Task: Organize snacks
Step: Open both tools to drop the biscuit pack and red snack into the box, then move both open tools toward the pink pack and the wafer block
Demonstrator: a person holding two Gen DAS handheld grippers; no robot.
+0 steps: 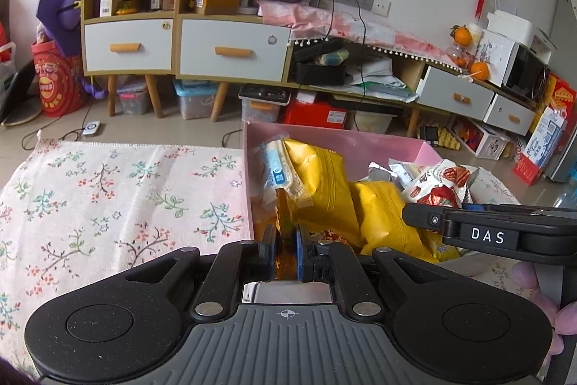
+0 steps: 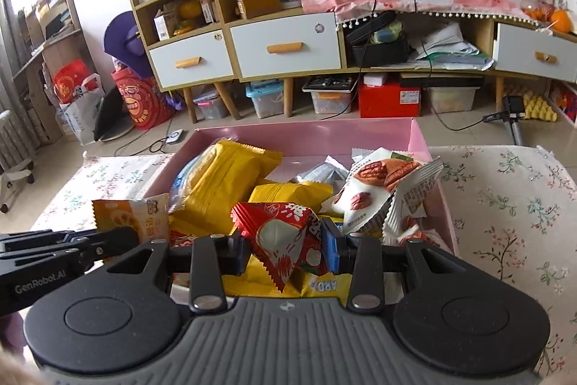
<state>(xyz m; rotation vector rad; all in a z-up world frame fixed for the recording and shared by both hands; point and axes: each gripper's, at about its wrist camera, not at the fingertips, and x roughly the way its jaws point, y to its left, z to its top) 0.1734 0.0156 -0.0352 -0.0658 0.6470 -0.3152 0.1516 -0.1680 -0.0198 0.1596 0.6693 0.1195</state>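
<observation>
Both grippers sit over the near edge of the pink box point(image 2: 418, 136), which rests on the floral cloth point(image 1: 108, 190). The left gripper point(image 1: 286, 249) is pinched nearly shut on a thin orange packet point(image 1: 285, 219), held edge-on, long axis running away from the jaws into the box's near left corner. The right gripper point(image 2: 286, 249) clamps a red packet point(image 2: 285, 237) — jaws narrow, packet lying crosswise between the pads. Both packets hang just above the yellow bags point(image 2: 230, 183). Judgement: release into the box comes next — either hand is equally near.
</observation>
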